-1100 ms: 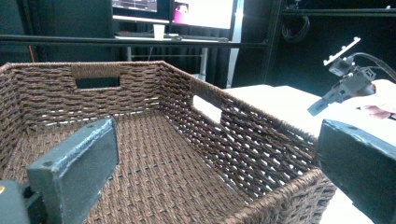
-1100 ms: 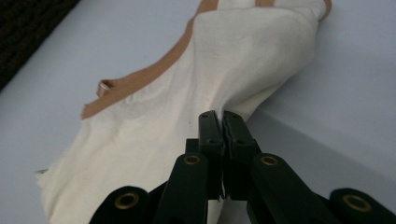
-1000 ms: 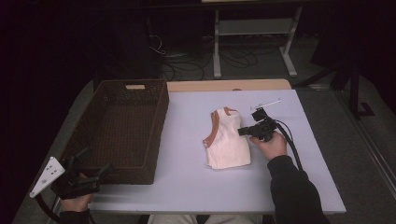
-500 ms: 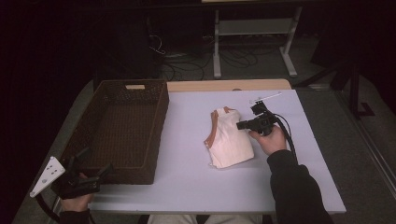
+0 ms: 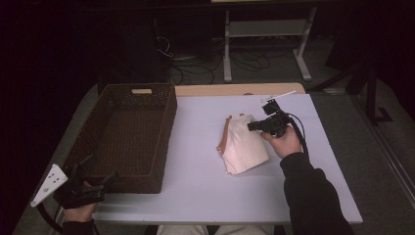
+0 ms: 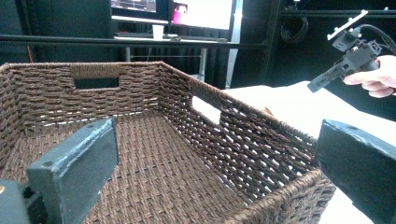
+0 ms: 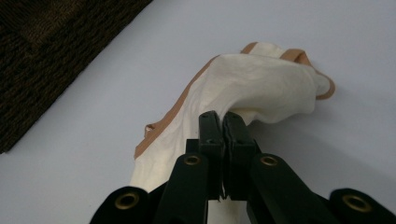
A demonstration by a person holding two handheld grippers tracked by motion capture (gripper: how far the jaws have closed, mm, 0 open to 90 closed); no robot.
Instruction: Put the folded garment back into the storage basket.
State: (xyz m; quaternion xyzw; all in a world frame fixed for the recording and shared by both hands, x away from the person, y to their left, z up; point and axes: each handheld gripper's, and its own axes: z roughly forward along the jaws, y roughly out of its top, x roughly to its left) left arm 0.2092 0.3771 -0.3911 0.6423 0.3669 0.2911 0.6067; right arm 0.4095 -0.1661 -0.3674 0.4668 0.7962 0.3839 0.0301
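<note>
Right now my right gripper (image 5: 254, 126) has its jaws pressed together on a fold of the cream cloth (image 5: 243, 145). From the right gripper view the two black jaws meet with no gap, and the cloth (image 7: 252, 88) bunches up just ahead of them, lifted a little off the table where it is pinched. It is a small cream garment with a tan trim along its edge, lying on the pale table (image 5: 195, 166) right of centre, well apart from the basket (image 5: 125, 134). My right hand (image 5: 283, 142) holds the gripper from the near side, its cable trailing back over the wrist.

My left gripper (image 5: 95, 181) sits at the near left corner of the table, just beside the basket's near end, with its jaws spread wide and nothing between them. In the left gripper view those jaws frame the brown woven basket (image 6: 177, 154), whose inside looks bare, with handle cut-outs in the far wall and the right wall. Beyond the basket that view also catches my right gripper (image 6: 322, 79) and the fingers (image 6: 373, 84) around it, raised above the pale table.
</note>
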